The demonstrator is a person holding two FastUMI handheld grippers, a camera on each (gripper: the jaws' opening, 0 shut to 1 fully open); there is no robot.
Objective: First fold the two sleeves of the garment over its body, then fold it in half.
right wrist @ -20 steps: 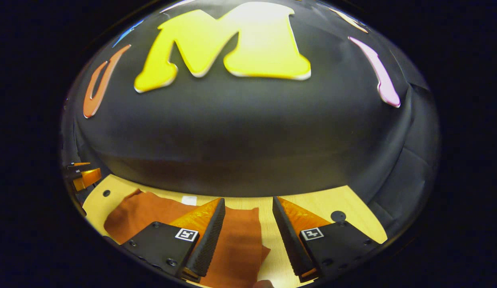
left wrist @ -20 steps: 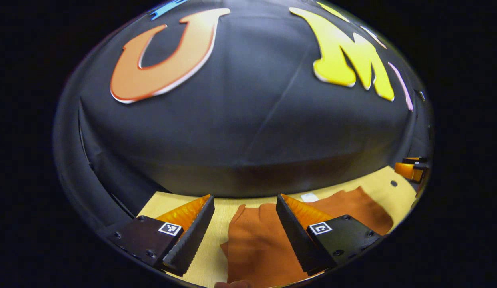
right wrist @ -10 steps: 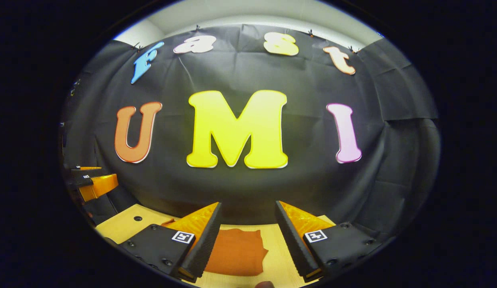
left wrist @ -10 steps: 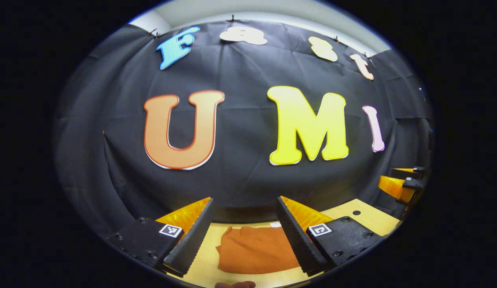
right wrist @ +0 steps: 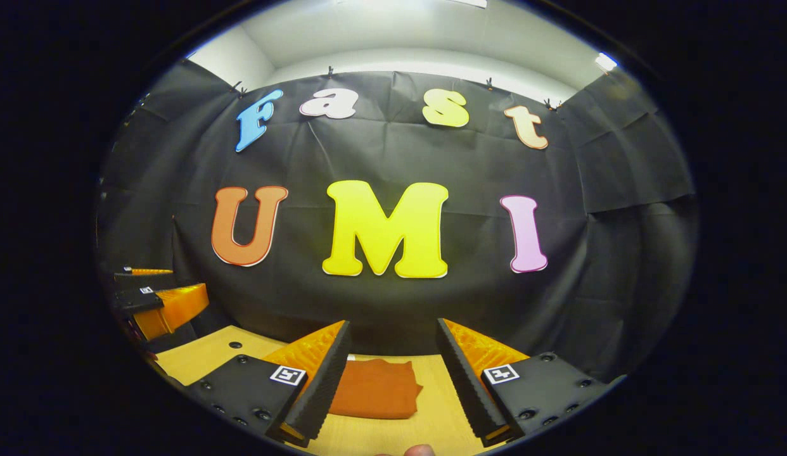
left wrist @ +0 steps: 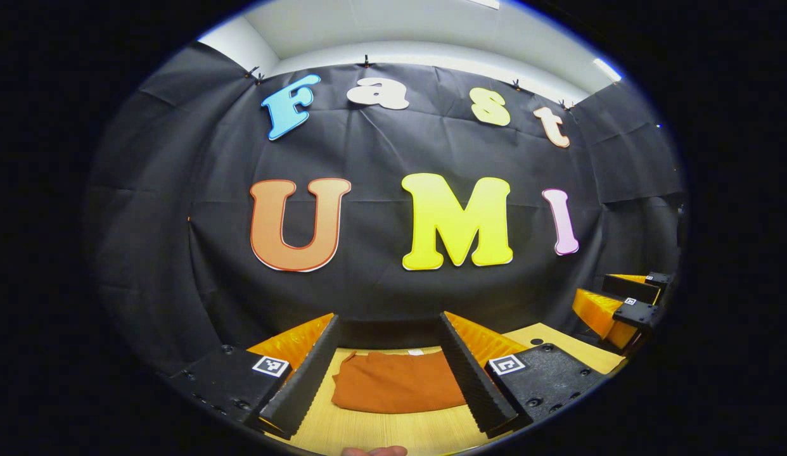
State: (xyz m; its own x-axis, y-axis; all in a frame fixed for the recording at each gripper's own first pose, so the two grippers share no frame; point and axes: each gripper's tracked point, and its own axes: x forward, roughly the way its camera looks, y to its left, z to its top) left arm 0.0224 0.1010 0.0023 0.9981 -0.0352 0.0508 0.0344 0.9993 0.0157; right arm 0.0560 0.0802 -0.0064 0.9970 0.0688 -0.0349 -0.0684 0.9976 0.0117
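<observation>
Left gripper view: folded garment [left wrist: 396, 389] lies on the wooden table [left wrist: 381, 430], ahead between the spread fingers of the left gripper [left wrist: 388, 373].
Right gripper [right wrist: 393, 373] is spread too, empty, above the table; black cloth wall [right wrist: 393, 304] rises just beyond.

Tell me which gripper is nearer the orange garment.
Too close to call: the left gripper and the right gripper both hover open, back from the orange garment on the table.

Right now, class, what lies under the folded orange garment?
The garment lies flat on the light wooden table, which shows bare around it. Whatever sits beneath its folded layers is covered.
</observation>
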